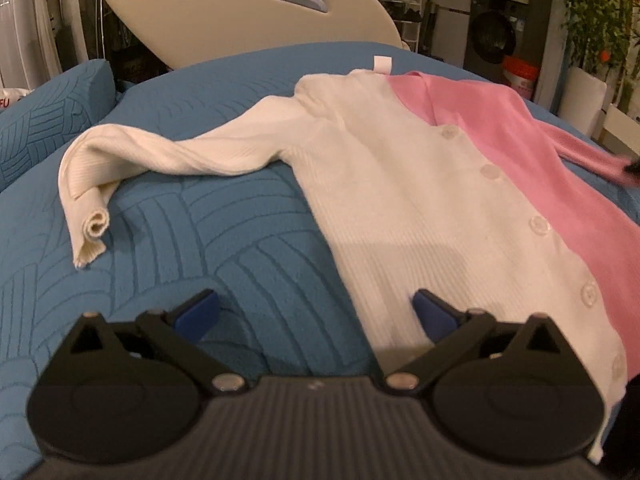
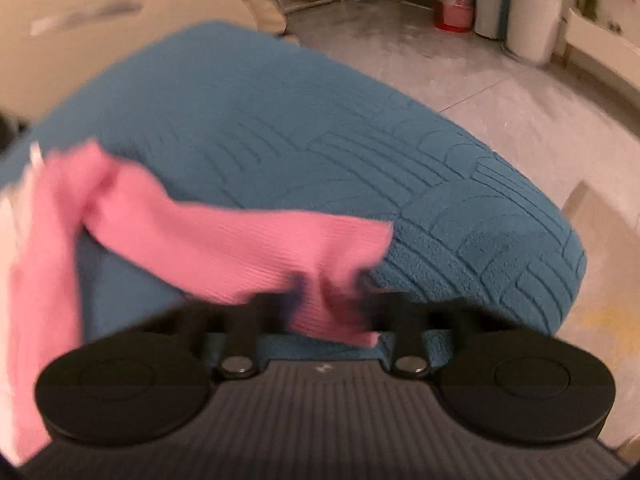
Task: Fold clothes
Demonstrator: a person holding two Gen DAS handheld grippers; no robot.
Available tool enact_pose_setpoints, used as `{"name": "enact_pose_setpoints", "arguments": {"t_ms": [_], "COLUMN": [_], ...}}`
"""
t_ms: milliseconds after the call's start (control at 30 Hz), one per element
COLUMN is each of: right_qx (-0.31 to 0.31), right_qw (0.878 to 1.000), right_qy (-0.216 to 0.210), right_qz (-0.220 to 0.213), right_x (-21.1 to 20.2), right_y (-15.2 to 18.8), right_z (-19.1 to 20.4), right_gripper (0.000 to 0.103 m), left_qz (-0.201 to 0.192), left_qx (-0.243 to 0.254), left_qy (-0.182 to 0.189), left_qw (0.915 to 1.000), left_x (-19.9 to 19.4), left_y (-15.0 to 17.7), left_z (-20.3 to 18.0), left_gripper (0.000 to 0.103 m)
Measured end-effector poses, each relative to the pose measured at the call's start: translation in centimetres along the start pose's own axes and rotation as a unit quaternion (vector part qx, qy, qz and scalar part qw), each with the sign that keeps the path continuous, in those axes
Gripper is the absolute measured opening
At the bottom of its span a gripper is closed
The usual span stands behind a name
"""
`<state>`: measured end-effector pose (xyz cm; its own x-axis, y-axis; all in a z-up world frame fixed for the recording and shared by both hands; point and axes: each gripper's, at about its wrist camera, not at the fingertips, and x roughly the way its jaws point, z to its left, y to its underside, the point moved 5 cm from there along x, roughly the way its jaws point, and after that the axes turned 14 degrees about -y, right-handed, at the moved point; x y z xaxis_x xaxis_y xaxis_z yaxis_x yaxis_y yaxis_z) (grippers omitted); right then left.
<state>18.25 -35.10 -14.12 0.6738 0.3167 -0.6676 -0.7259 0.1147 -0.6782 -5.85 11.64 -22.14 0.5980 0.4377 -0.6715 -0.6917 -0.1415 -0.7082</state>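
A half white, half pink buttoned cardigan (image 1: 420, 184) lies spread on a blue quilted bed (image 1: 200, 240). Its white sleeve (image 1: 132, 160) stretches left with the cuff curled. My left gripper (image 1: 316, 308) is open and empty, hovering over the white hem edge; one blue fingertip (image 1: 434, 312) is over the white fabric, the other over the bedcover. In the right wrist view my right gripper (image 2: 328, 304) is shut on the pink sleeve (image 2: 248, 248), holding it lifted above the bed; this view is blurred. The right gripper also shows at the far right edge (image 1: 633, 168).
A beige headboard (image 1: 240, 8) rises behind the bed. A blue pillow (image 1: 52, 112) lies at the left. The bed's right edge (image 2: 560, 240) drops to a tiled floor with a red bucket (image 2: 454, 2) and a white planter (image 2: 534, 16).
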Motion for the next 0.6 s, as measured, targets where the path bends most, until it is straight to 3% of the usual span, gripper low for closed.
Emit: {"name": "enact_pose_setpoints", "arguments": {"t_ms": [67, 133, 167, 200, 233, 267, 333, 433, 500, 533, 567, 600], "right_qx": [0.023, 0.048, 0.053, 0.055, 0.057, 0.072, 0.083, 0.061, 0.053, 0.041, 0.022, 0.008], "right_qw": [0.992, 0.982, 0.981, 0.986, 0.982, 0.978, 0.972, 0.961, 0.978, 0.994, 0.997, 0.995], "right_qy": [0.055, 0.107, 0.125, 0.153, 0.177, 0.173, 0.218, 0.245, 0.161, 0.042, -0.037, -0.091], "right_qz": [-0.11, -0.147, -0.136, -0.047, 0.039, 0.088, 0.028, -0.115, -0.124, -0.096, -0.061, -0.041], "right_x": [-4.7, -6.6, -6.8, -4.9, -3.1, -2.1, -4.4, -7.9, -7.5, -6.0, -5.0, -4.4], "right_y": [-1.8, -2.3, -2.2, -1.2, -0.2, 0.8, 1.2, 0.6, 0.7, 1.2, 1.9, 3.1], "right_z": [-1.6, -3.2, -3.9, -5.2, -6.5, -7.2, -7.4, -3.4, -0.1, 3.9, 6.9, 9.7], "right_gripper": [0.01, 0.011, 0.012, 0.016, 0.017, 0.015, 0.015, 0.036, 0.057, 0.064, 0.074, 0.074], "left_qz": [-0.001, -0.002, -0.002, -0.002, -0.002, -0.002, -0.002, -0.003, -0.003, -0.002, 0.0, 0.002], "left_qx": [0.0, 0.0, 0.0, 0.001, 0.001, 0.0, 0.0, 0.001, 0.0, 0.0, 0.0, 0.0], "left_qy": [-0.001, -0.002, -0.003, -0.003, -0.003, -0.003, -0.003, -0.002, -0.002, -0.002, -0.001, -0.001], "left_qw": [1.0, 1.0, 1.0, 1.0, 1.0, 1.0, 1.0, 1.0, 1.0, 1.0, 1.0, 1.0], "left_x": [0.1, 0.2, 0.2, 0.2, 0.2, 0.2, 0.1, 0.1, 0.1, 0.1, 0.0, 0.0], "left_y": [0.0, 0.0, 0.0, 0.0, 0.0, 0.0, 0.0, 0.1, 0.0, 0.0, -0.1, -0.3], "left_z": [0.0, -0.1, -0.1, -0.1, -0.1, -0.1, 0.0, 0.0, 0.0, 0.0, 0.0, 0.1], "left_gripper": [0.103, 0.103, 0.103, 0.103, 0.103, 0.103, 0.103, 0.103, 0.103, 0.103, 0.103, 0.103]}}
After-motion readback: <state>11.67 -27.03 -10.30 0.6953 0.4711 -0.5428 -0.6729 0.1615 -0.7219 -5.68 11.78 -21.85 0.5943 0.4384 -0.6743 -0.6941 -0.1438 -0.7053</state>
